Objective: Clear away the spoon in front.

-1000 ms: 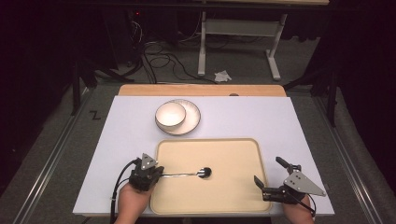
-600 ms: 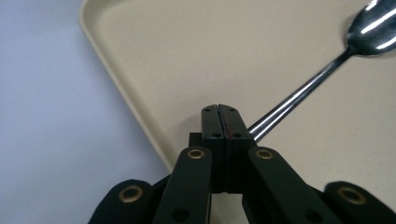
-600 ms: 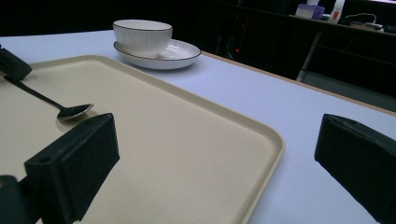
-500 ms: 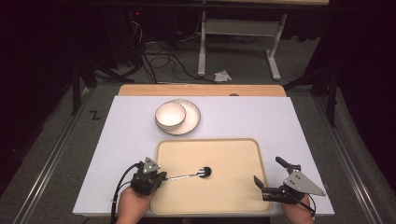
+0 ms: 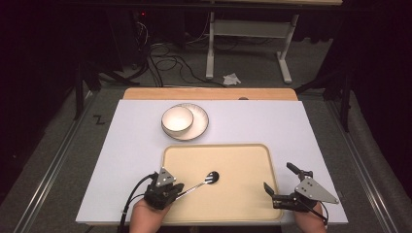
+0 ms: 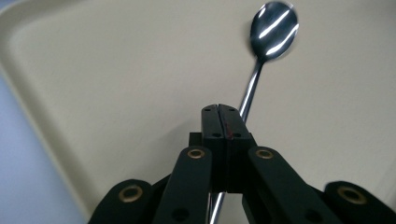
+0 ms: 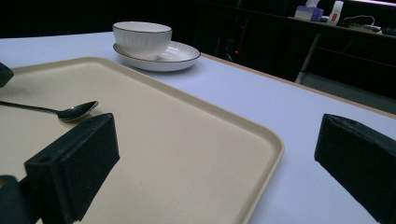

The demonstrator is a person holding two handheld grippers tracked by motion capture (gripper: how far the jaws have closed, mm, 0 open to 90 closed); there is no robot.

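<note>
Landmark: one cream tray [image 5: 243, 160] lies on the white surface [image 5: 126, 145], at its near middle.
Left tongs: the left tongs [image 5: 171, 190] sit at the tray's near-left corner, over its rim, held by one hand [image 5: 148, 216]. In the left gripper view the jaws are pressed together, clenched on the handle of a spoon [image 6: 261, 56].
Spoon: one metal spoon [image 5: 203, 182] lies inside the tray, its bowl toward the tray's middle and its handle running back to the near-left corner. In the right gripper view the spoon's bowl [image 7: 77, 111] rests on the tray floor.
Bowl: one white bowl [image 5: 177, 120] stands beyond the tray's far edge, left of the tray's centre line, set in the left part of a plate.
Plate: one white plate [image 5: 198, 122] lies under the bowl, just beyond the tray's far rim.
Right tongs: the right tongs [image 5: 266, 188] are at the tray's near-right corner, held by the other hand [image 5: 311, 221]. In the right gripper view the jaws stand wide apart, released, with the tray's rim [image 7: 275, 140] between them and nothing grasped.
Count: two tongs, one tray, one spoon, one bowl, one plate.
</note>
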